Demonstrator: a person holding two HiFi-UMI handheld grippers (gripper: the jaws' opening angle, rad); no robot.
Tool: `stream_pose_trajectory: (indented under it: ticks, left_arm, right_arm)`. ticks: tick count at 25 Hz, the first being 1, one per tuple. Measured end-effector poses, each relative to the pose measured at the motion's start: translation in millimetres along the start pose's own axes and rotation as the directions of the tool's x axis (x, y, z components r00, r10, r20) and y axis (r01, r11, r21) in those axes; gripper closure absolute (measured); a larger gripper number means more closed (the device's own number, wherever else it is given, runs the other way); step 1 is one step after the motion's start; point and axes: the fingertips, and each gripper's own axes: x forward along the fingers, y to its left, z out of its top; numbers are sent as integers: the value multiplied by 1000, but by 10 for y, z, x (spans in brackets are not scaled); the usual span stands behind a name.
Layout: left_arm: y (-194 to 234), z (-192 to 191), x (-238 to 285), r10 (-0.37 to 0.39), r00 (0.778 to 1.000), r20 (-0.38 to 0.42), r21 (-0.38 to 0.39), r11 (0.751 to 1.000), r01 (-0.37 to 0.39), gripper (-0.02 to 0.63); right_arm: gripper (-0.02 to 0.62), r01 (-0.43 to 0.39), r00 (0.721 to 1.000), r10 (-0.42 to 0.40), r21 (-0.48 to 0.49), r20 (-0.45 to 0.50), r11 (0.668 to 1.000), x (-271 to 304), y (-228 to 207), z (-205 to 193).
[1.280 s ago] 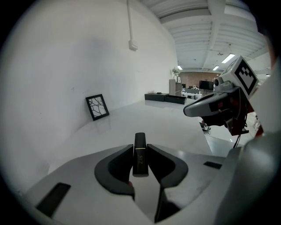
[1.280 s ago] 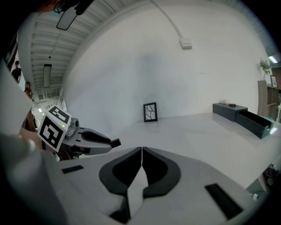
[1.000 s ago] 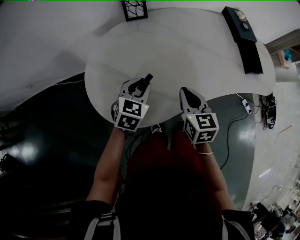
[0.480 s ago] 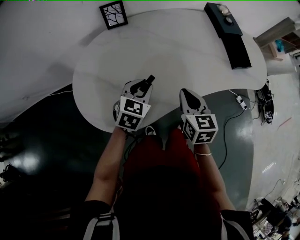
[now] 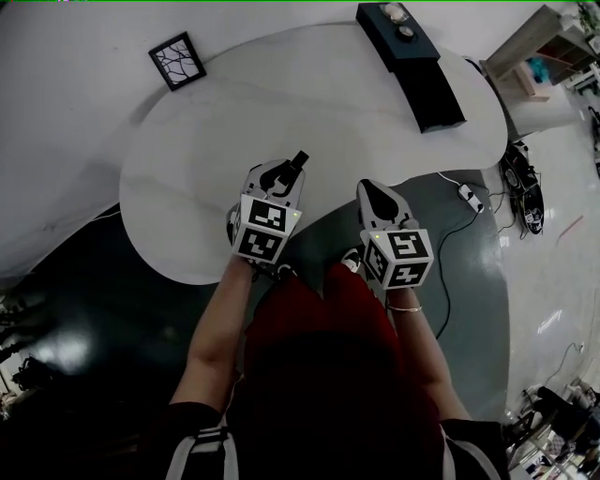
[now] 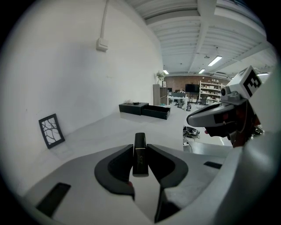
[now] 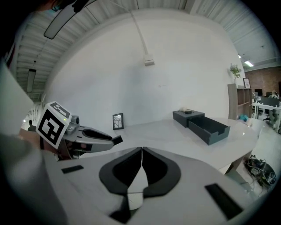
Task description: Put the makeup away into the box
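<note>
My left gripper (image 5: 289, 169) (image 6: 140, 154) is shut on a slim black makeup tube (image 6: 140, 154) (image 5: 297, 158) that sticks out past the jaw tips, held above the near part of the white table (image 5: 309, 103). My right gripper (image 5: 372, 193) (image 7: 141, 154) is shut with nothing in it, its jaws meeting edge to edge; it hangs over the table's near edge. The black box (image 5: 411, 64) (image 6: 145, 109) (image 7: 206, 125) lies far off at the table's back right, its drawer pulled open. Small items sit on top of the box (image 5: 394, 13).
A small framed picture (image 5: 177, 60) (image 6: 52, 130) (image 7: 117, 121) leans against the white wall at the table's back left. Cables and a power strip (image 5: 466, 195) lie on the floor to the right. Shelves and office furniture (image 6: 210, 93) stand in the distance.
The box and the framed picture have slid leftward in the head view as the person moves along the table. Both grippers keep their pose; the left one still holds the tube.
</note>
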Motion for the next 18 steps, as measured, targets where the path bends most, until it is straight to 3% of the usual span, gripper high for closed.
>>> stream_pose_trajectory:
  ticks: [18]
  left_arm:
    - [-1090,970,885,-109,994,23,130,986,105,494]
  right_arm:
    - [580,148,987,-153,74,58,986,-703,-1490,45]
